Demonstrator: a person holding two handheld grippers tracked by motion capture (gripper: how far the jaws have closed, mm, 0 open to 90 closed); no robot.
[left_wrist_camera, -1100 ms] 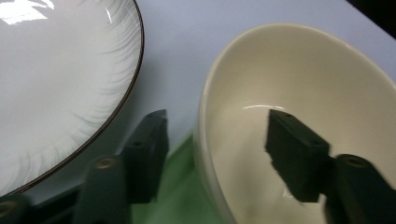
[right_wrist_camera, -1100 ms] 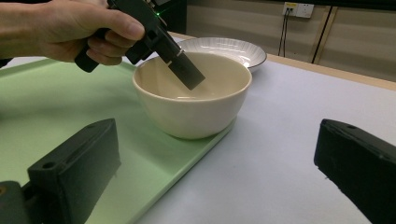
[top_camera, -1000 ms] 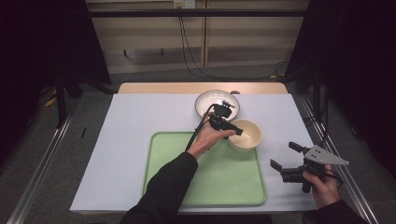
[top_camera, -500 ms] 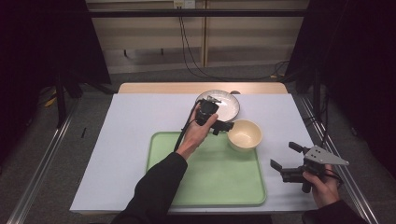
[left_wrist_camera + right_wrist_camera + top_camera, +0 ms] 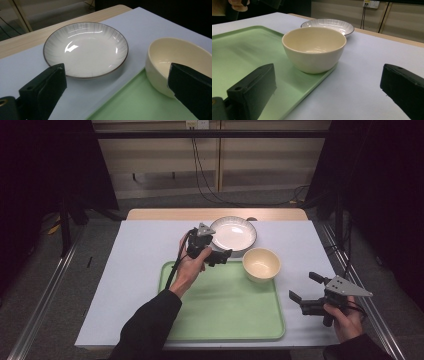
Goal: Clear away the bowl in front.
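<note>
- Hovering beside the cream ceramic bowl [image 5: 261, 264], the left gripper [image 5: 221, 255] is gaping wide, having just opened, gripping nothing.
- Right gripper [image 5: 304, 287] is resting open, empty.
- Bowl is sitting on the green plastic tray's [image 5: 225, 310] corner.

Left black two-jaw gripper [image 5: 216, 254], in left hand [image 5: 189, 268] on an outstretched dark-sleeved forearm: jaws just opened wide, nothing between. Right black two-jaw gripper [image 5: 303, 288]: jaws wide apart, level.
</note>
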